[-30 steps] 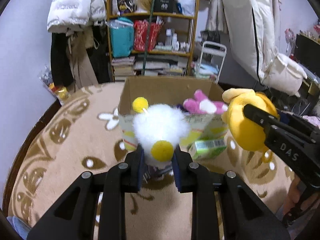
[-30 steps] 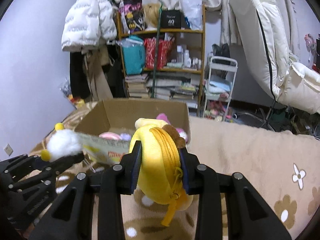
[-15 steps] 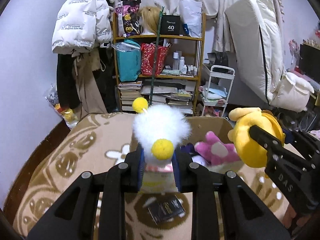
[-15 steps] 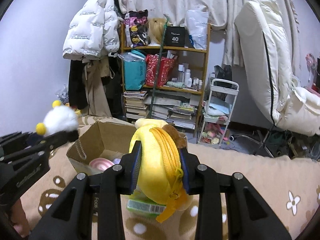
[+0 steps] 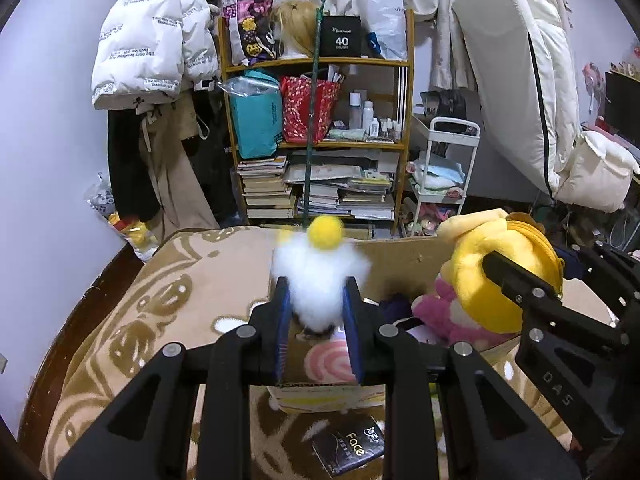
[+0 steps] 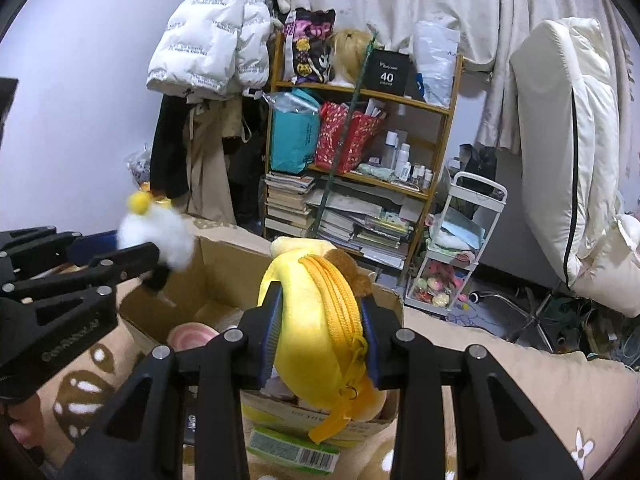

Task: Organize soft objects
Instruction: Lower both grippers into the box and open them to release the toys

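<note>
both tongs are clamped on toys over the cardboard box (image 5: 404, 258): left gripper (image 5: 318, 312) pinches a white fluffy toy (image 5: 318, 280), right gripper (image 6: 318, 328) squeezes a yellow plush pouch (image 6: 316, 320). risk, i judge: the two tongs hang close together above the box and could knock. the box already holds plush, so open room inside is scant.

The white pompom toy (image 5: 318, 280) looks fluffy, its fibres blurred. The yellow plush pouch (image 6: 320, 320) is soft pile cloth with a woven zipper. The box (image 6: 224, 276) is matt brown cardboard; the fingers (image 5: 356, 320) seem matt black plastic.
</note>
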The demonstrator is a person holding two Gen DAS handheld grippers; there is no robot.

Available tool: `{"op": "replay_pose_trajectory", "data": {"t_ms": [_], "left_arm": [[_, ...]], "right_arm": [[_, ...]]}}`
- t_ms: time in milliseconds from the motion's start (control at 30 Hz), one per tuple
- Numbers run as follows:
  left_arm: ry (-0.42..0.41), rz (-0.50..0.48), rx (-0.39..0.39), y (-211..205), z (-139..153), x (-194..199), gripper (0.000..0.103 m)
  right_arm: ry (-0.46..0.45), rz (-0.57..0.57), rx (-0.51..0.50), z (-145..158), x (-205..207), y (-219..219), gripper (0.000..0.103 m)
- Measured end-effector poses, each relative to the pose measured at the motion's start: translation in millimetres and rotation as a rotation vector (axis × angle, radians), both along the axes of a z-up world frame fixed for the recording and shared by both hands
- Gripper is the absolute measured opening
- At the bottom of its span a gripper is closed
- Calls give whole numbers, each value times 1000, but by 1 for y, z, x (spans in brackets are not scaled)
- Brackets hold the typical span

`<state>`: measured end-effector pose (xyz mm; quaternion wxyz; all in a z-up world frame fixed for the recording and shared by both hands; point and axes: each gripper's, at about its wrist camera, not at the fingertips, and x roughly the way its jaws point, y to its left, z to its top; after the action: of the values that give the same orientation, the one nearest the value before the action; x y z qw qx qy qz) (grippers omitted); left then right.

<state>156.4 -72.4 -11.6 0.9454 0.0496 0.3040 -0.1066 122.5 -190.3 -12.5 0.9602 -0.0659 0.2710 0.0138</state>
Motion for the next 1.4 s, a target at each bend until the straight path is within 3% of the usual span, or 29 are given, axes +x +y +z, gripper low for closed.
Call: {"op": "replay_pose_trajectory", "data": {"t_ms": [233, 400, 600, 667, 733, 767, 1033, 1133, 1400], "left_arm": [[67, -12, -38, 0, -18, 17, 23], [107, -3, -22, 0, -29, 24, 24], [130, 19, -11, 5, -34, 25, 27], [136, 18, -8, 5, -35, 24, 33], [136, 18, -4, 6, -34, 22, 52], [125, 20, -1, 7, -32, 20, 56], [99, 13, 21, 9, -22, 8, 68], [99, 27, 8, 16, -18, 2, 79], [99, 54, 9, 30, -10, -17, 91]], "right_arm": [[50, 1, 28, -21, 14, -8, 39], [91, 19, 81, -33, 21, -15, 42], [119, 41, 138, -36, 23, -23, 52], [110, 41, 148, -33, 21, -25, 64], [99, 40, 153, -30, 20, -25, 71], [94, 37, 151, -29, 18, -25, 72], [86, 26, 140, -24, 8, -24, 103], [84, 28, 136, -22, 2, -24, 103], [96, 11, 142, -18, -16, -29, 103]]}}
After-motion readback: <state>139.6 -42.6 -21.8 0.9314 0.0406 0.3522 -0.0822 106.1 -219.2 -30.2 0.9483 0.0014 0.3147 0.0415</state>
